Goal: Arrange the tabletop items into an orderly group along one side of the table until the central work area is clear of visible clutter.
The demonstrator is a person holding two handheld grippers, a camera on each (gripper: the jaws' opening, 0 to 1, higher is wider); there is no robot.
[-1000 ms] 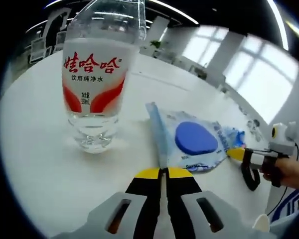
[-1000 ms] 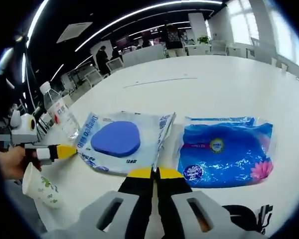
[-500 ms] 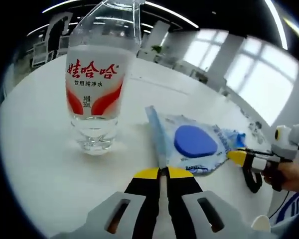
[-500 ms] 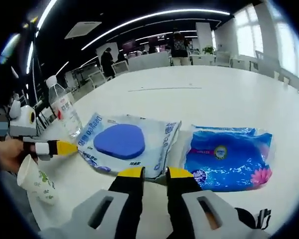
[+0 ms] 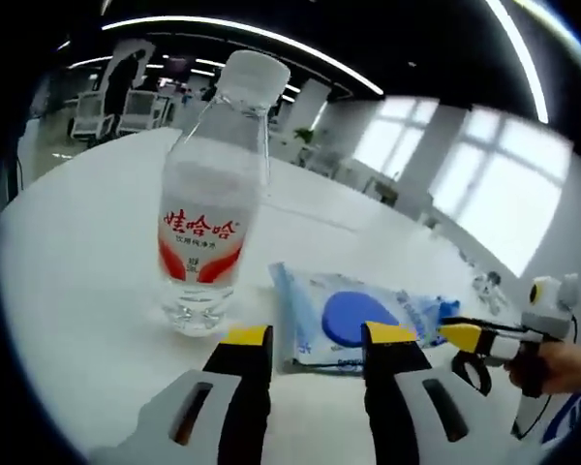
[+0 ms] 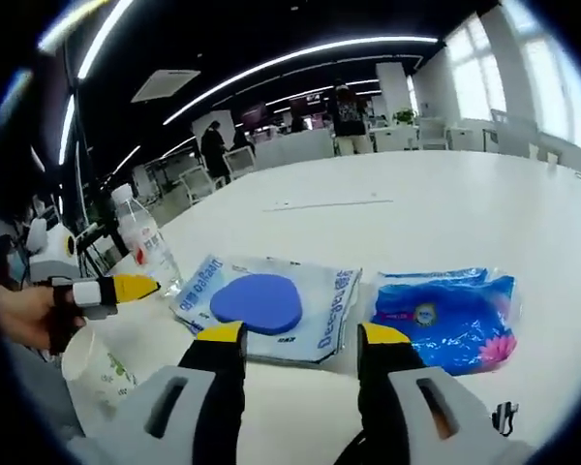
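Note:
A clear water bottle (image 5: 211,218) with a red and white label stands upright on the white table (image 5: 77,291), just left of my left gripper (image 5: 318,339), which is open and holds nothing. Beyond it lies a flat clear pouch with a blue disc (image 5: 349,315). In the right gripper view the same pouch (image 6: 266,302) lies ahead of my right gripper (image 6: 303,339), also open and empty. A blue packet (image 6: 445,310) lies right of the pouch, their edges close. The bottle (image 6: 145,244) stands at the far left.
A paper cup (image 6: 95,368) stands near the table edge at the lower left, beside a hand holding the left gripper (image 6: 111,289). The right gripper (image 5: 479,337) reaches in from the right. Chairs, tables and people fill the room behind. The far tabletop (image 6: 445,194) is bare.
Both grippers were shut at the pouch's edges and have opened, letting go of it. Both have drawn back and up, so the bottle and pouch look smaller.

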